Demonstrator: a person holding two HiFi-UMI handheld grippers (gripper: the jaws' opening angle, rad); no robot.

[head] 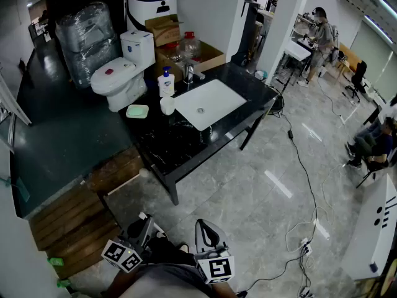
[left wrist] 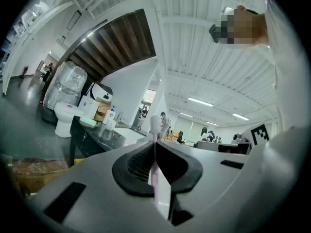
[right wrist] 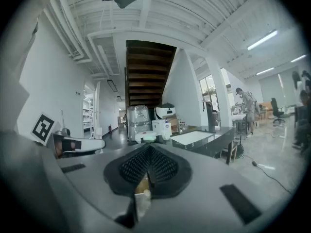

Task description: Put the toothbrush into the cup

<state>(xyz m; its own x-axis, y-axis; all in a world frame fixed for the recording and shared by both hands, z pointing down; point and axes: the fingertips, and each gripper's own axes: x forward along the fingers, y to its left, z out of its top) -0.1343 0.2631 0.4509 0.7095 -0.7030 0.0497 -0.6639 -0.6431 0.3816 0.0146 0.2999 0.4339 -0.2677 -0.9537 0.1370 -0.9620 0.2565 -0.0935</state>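
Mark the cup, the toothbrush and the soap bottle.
cup [head: 167, 105], head view, its white side.
toothbrush [left wrist: 155, 124], left gripper view, its head.
soap bottle [head: 165, 84], head view, its body.

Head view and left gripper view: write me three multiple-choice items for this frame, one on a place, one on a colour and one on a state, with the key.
1. Where does the white cup stand?
A. On the toilet lid
B. On the black counter, beside the sink basin
C. On the floor

2. What colour is the soap dish?
A. Red
B. Black
C. Pale green

3. How are the left tongs?
A. Shut on the toothbrush
B. Open and empty
C. Open around the cup

Key:
1 B: the head view shows the cup on the counter, between the soap dish and the basin.
2 C: the dish is pale green against the dark top.
3 A: the left gripper view shows the jaws closed on the handle, with the brush head standing up past them.
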